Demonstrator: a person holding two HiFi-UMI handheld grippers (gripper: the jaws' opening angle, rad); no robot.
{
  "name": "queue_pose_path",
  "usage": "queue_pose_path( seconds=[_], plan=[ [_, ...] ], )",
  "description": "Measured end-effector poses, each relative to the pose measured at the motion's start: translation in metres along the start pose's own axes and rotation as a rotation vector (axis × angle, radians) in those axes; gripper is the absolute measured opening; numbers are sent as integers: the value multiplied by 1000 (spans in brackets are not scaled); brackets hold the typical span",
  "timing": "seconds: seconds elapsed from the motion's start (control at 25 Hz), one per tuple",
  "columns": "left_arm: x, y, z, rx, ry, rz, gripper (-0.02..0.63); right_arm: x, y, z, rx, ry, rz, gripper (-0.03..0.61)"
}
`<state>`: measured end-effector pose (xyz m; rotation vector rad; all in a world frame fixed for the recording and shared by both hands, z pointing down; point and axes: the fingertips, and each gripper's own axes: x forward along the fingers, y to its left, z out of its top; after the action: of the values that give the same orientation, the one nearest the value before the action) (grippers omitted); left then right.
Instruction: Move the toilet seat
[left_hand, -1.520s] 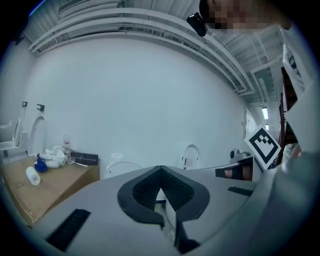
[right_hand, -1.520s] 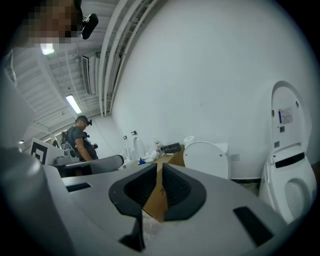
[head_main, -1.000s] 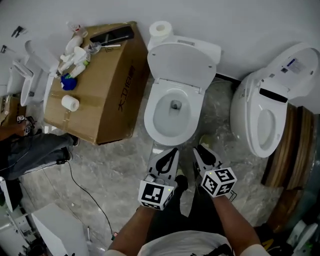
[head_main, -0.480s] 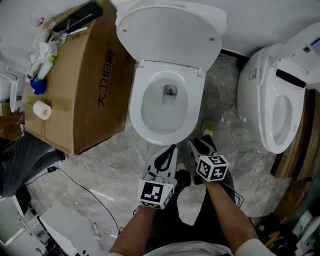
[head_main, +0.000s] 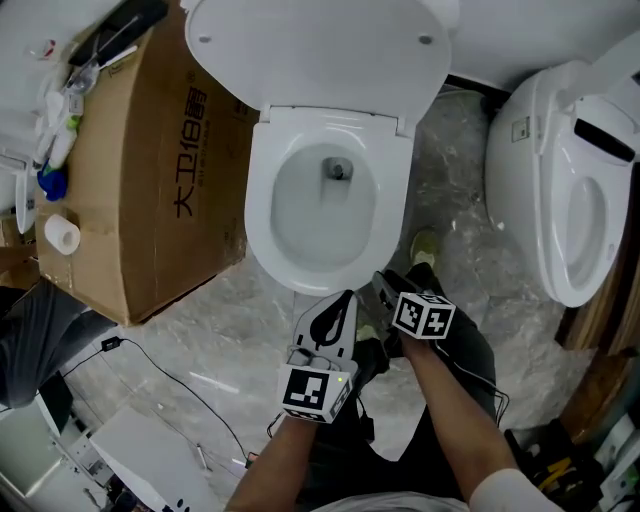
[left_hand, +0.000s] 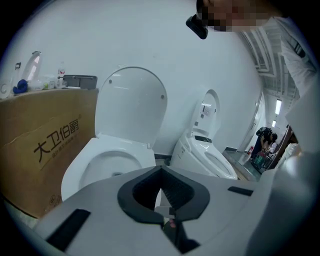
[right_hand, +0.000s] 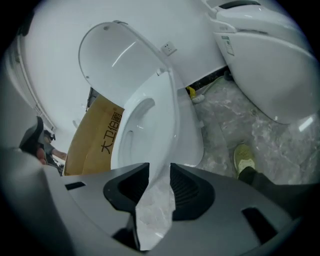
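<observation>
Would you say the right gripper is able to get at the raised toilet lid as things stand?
Probably yes: the right gripper, its jaws just opened wider and empty, sits before the toilet bowl, and nothing stands between it and the upright toilet lid.

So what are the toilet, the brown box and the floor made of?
Toilet: glossy white with bright highlights, likely glazed ceramic.
Box: matte brown with printed characters, cardboard.
Floor: grey, veined, faintly shiny, so marble or marble-look tile.
</observation>
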<state>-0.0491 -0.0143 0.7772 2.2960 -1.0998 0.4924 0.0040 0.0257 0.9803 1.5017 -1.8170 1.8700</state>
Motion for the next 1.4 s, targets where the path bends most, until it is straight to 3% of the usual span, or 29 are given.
queue_pose_path(
  seconds=[0.16,0.32,0.6,0.96,1.4],
  plan=[
    [-1,1,-7,-7,11,6,3,12,7,-8,117,11,80,118],
    [-8,7,-5,-16,13,21,3,18,6,-9,199,14,64,117],
    [-22,7,6,-16,1,26,3,-2,25,-3,186,40,98,103],
    [-64,-17,78,-12,-58,19,3,-59,82,25,162,34,128,106],
    [-99,-46,171,19,-120,16,3,-116,153,97,198,1,223,127]
  ],
)
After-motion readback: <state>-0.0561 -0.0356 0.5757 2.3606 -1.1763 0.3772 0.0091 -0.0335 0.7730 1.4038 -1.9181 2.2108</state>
